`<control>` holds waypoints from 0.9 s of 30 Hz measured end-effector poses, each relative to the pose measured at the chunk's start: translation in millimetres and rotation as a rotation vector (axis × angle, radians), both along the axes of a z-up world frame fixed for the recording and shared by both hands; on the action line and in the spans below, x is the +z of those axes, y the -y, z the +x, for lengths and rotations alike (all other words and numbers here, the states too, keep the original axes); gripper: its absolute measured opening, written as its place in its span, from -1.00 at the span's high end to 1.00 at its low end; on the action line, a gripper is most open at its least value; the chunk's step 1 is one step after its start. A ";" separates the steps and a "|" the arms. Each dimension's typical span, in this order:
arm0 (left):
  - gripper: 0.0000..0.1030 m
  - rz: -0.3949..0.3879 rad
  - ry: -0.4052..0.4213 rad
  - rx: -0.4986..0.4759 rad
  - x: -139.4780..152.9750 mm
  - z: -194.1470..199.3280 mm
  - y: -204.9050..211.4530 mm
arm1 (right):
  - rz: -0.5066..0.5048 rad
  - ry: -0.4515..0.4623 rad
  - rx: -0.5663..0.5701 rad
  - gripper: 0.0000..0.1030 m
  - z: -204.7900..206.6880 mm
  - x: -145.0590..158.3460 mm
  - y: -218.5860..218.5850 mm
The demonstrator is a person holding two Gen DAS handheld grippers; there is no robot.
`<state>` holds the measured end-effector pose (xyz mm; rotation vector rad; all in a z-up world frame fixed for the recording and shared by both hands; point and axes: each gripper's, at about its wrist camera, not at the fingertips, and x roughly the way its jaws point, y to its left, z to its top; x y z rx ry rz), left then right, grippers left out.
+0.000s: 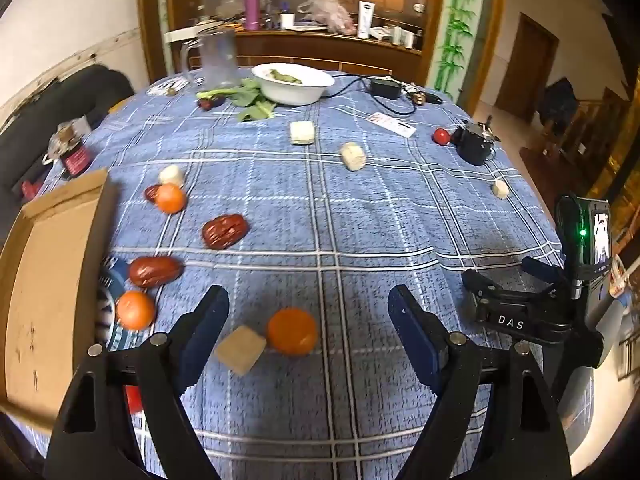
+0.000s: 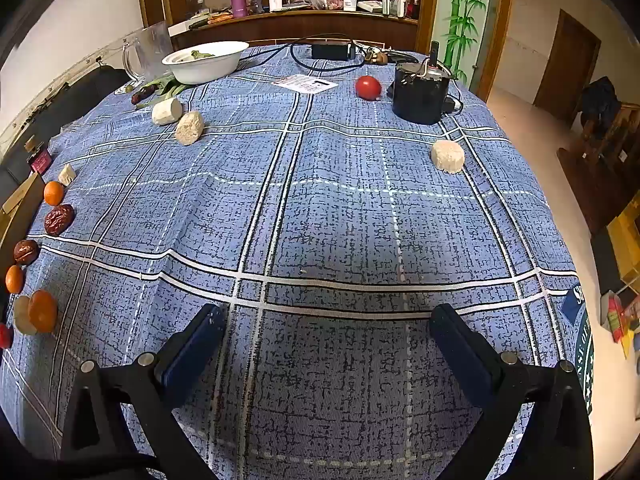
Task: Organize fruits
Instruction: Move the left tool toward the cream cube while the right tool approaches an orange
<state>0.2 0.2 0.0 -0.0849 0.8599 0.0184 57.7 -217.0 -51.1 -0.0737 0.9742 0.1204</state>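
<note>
- Left wrist view, far left: an open brown cardboard box (image 1: 48, 300) lies at the table edge, seemingly where the fruit is to go; I see nothing in the part that shows.
- Just right of the box, on the blue plaid tablecloth (image 1: 360, 208), fruits lie in a loose line: a small round orange (image 1: 135, 309), a glossy dark-red date (image 1: 154, 271), a wrinkled red date (image 1: 224, 231) and another small orange (image 1: 170, 198).
- Nearer the middle, the left gripper (image 1: 308, 312) hangs above the cloth with its jaws spread wide and nothing in them; a larger orange citrus (image 1: 292, 331) and a pale tan cube (image 1: 241, 349) touching it lie between the blue pads.
- Right wrist view: the right gripper (image 2: 326, 326) is likewise wide open and empty, over bare cloth, well apart from a round red tomato (image 2: 368, 87) beside a black canister (image 2: 420, 92).
- Judged step: reaching for the first pick, with sorting hardly begun.
- Next move: lower the left jaws around the citrus alone, keeping the cube out, then close and carry it left to the box.
</note>
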 end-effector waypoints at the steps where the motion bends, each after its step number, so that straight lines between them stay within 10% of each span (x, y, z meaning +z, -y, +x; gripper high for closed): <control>1: -0.59 -0.004 0.002 -0.003 0.3 0.0 0.4 | 0.000 0.000 0.000 -1.00 0.0 0.0 -0.1; 27: -0.59 0.028 -0.051 0.113 -18.6 -47.3 -48.7 | -0.002 0.000 0.000 -1.00 0.8 -1.0 -1.4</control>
